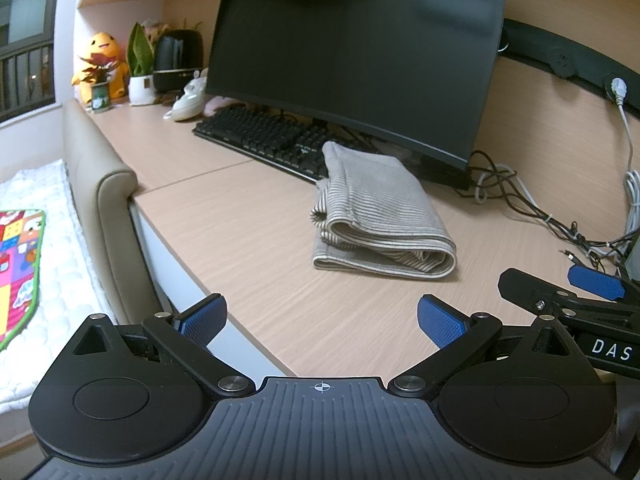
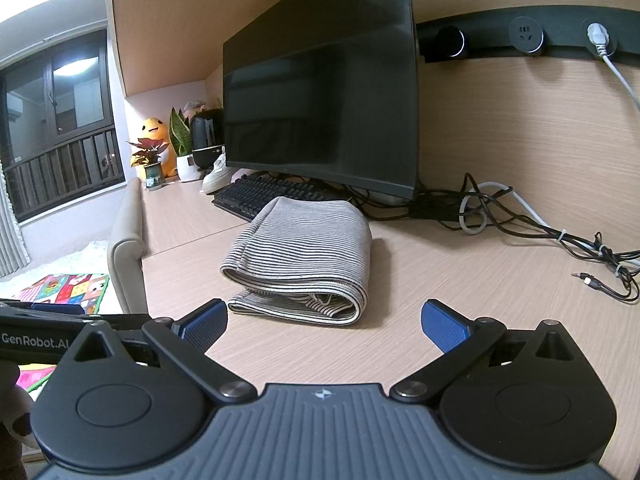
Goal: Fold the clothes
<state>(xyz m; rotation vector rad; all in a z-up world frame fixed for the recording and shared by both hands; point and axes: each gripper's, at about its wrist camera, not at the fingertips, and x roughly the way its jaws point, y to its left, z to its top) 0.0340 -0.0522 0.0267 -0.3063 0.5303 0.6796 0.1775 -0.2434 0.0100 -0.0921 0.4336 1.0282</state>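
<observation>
- We see the cloth [image 1: 376, 216], grey with thin stripes, folded into a thick stack and lying on the desk [image 1: 248, 248] just before the keyboard [image 1: 264, 136] and monitor [image 1: 352, 48].
- Our left gripper [image 1: 320, 320] hangs over the desk's near edge, jaws spread wide with nothing between the blue pads [image 1: 440, 322]; the cloth lies ahead of it, apart.
- Our right gripper [image 2: 324, 322] hovers low over the desk, jaws likewise wide apart and empty; the cloth's open layered end [image 2: 296, 300] sits just ahead, slightly left of the gap, not touching.
- In the left view, the right gripper shows at the far right edge [image 1: 592, 284], beside the left one.
- Cables [image 2: 520, 224] tangle on the desk right of the cloth.
- A plush toy [image 2: 154, 140], potted plants [image 2: 182, 152] and a shoe [image 2: 216, 176] stand at the far left end of the desk.
- Left of the desk we see a padded bed rail [image 1: 104, 184] and a coloured mat [image 1: 20, 264].
</observation>
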